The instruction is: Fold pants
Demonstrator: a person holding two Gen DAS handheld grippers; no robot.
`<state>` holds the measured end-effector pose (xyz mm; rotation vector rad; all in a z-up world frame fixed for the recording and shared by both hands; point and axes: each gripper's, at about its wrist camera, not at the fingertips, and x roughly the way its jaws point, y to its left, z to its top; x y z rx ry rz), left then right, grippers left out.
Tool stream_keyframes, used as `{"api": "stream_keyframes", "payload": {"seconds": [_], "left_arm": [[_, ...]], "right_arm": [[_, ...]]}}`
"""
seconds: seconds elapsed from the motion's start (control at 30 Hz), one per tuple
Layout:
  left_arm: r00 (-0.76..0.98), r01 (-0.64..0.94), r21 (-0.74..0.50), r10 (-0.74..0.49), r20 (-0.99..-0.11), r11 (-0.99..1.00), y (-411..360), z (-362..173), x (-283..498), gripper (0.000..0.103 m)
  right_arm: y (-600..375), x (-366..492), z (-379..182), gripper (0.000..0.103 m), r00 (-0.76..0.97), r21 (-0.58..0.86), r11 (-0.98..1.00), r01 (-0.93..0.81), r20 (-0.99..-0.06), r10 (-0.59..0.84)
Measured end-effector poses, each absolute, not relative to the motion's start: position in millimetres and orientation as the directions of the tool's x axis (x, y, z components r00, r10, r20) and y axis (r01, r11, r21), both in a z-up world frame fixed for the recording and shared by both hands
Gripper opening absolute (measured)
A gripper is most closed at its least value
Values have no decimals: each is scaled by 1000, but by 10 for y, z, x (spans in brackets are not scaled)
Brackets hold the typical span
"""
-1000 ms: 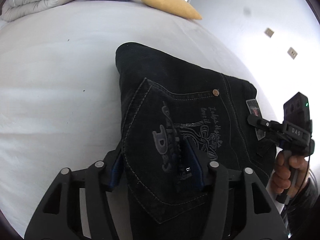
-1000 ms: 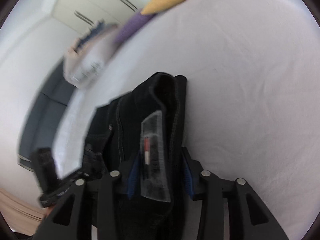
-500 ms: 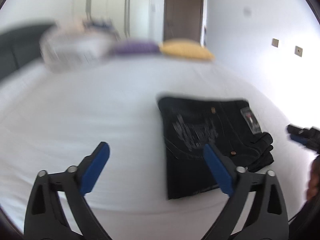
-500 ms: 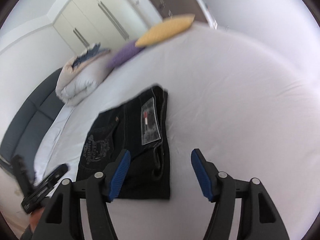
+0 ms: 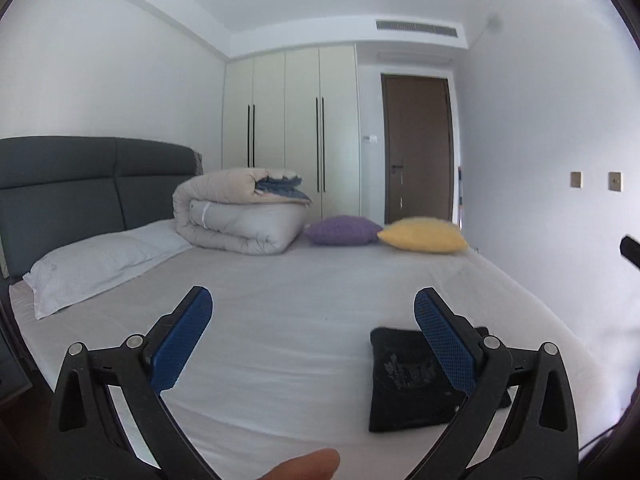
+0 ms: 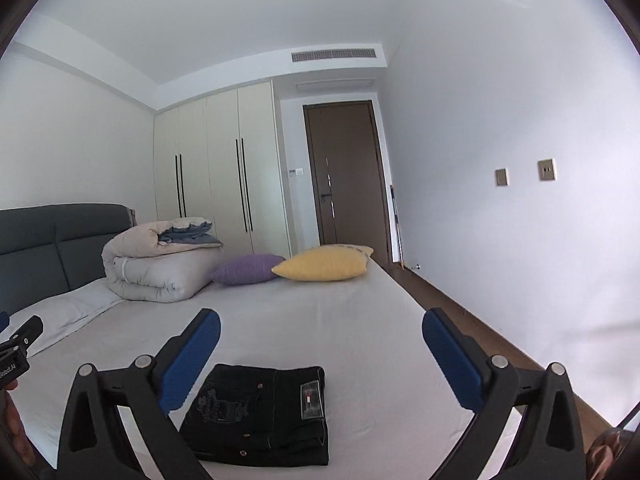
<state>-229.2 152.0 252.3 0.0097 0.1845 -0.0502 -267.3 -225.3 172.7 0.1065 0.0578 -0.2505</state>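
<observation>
White-sheeted bed (image 6: 320, 320) fills the lower half of both views, dark grey padded headboard (image 5: 80, 184) at 9 o'clock. Cream built-in wardrobe (image 5: 288, 128) and brown door (image 5: 418, 148) sit at 12 on the far wall. Rolled beige-and-blue duvet (image 5: 240, 216) lies at the head end, a white pillow (image 5: 100, 264) at 8 o'clock of it. A round purple cushion (image 6: 248, 269) and a yellow cushion (image 6: 322, 265) lie touching each other along the far edge of the bed.

The pair of black denim pants (image 6: 264, 416) lies flat on the sheet as a compact rectangular stack, back-pocket embroidery and a clear size sticker facing up. It sits at 6 o'clock in the right wrist view, 5 o'clock in the left wrist view, near the bed's near edge. Edges look fairly square; one lower layer juts out slightly at the bottom right corner.

Left tongs (image 5: 312, 328): spread wide, just been opening, nothing between the blue pads. Right tongs (image 6: 320, 348): same, just been opening, empty, hanging above the pants and clear of them. Both point roughly level across the room.

Judged progress: folding looks finished, garment released. Nothing obvious left, maybe tidy that stray corner.
</observation>
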Motion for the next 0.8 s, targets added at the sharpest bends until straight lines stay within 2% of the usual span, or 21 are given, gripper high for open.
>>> {"api": "stream_keyframes", "payload": {"seconds": [0.13, 0.2, 0.27, 0.5, 0.63, 0.8], "left_arm": [[974, 43, 9, -40, -224, 999, 1615, 2586, -2424, 103], [952, 49, -4, -48, -301, 999, 1615, 2523, -2397, 103], [926, 66, -9, -65, -373, 998, 1594, 2414, -2358, 103], [827, 130, 10, -103, -553, 991, 1278, 1811, -2093, 103], [780, 124, 11, -91, -619, 992, 1213, 1531, -1980, 103], [738, 128, 18, -83, -670, 992, 1115, 1240, -1873, 103]], "right_arm": [[-2228, -2874, 1963, 103, 979, 161, 967, 198, -78, -188], [-2155, -2938, 2022, 103, 984, 167, 972, 166, -99, -151], [-2116, -2927, 1998, 103, 974, 149, 968, 202, -135, -182], [-2108, -2609, 1384, 103, 914, 197, 940, 279, -356, -197], [-2036, -2446, 1029, 103, 872, 187, 939, 287, -457, -176], [-1947, -2310, 728, 103, 827, 146, 948, 285, -537, -166]]}}
